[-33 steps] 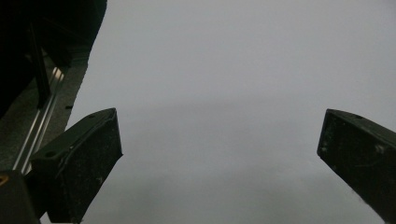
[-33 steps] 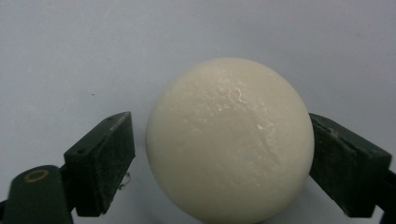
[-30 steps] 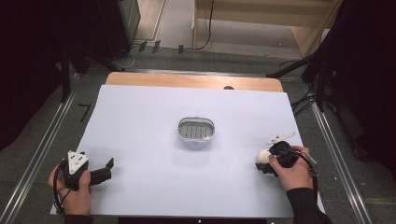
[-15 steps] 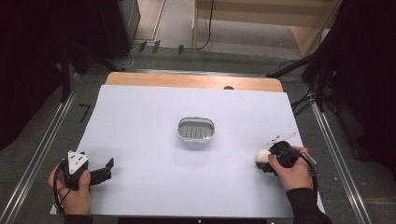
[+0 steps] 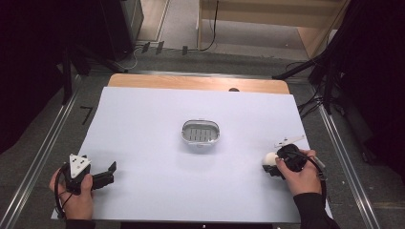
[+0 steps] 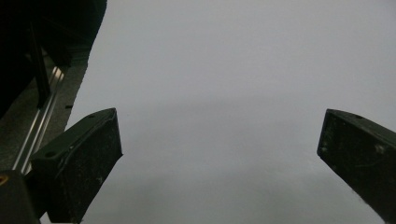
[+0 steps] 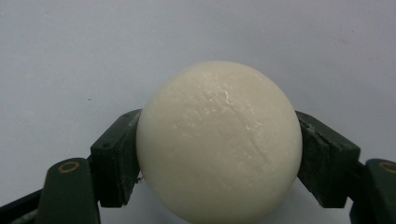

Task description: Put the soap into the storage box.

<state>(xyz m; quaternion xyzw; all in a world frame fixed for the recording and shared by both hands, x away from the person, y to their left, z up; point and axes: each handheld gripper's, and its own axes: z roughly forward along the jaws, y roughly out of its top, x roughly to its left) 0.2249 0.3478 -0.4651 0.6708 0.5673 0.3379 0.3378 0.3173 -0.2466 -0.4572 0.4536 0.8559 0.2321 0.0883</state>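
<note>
A wide white sheet (image 5: pixel 153 138) covers most of the table, leaving a strip of bare wooden tabletop (image 5: pixel 191 82) showing along the far edge, and metal rails (image 5: pixel 43 152) run down the left and right sides. Near the middle of the sheet, slightly towards the far side, sits a small oval metal dish (image 5: pixel 200 133) with a ribbed or slotted floor; nothing is visible inside it. At the near left corner the person's left hand (image 5: pixel 76 202) holds the left gripper (image 5: pixel 111 172), which carries a grey three-cornered plate on top and points to the right across the sheet. Its jaws stand wide apart with only bare sheet between them, as the left gripper view shows, and it has hold of nothing (image 6: pixel 219 154). At the near right, the right hand (image 5: pixel 301 176) holds the right gripper (image 5: pixel 268 162), pointed left towards the middle of the table and sitting low over the sheet. Its jaws are closed onto a white ball (image 7: pixel 218 142), one jaw pressed against each side, so the ball is pinched between them near the right edge of the sheet, well apart from the dish. In the right gripper view the ball's surface looks matte and faintly dimpled, with a thin crease running across it.
</note>
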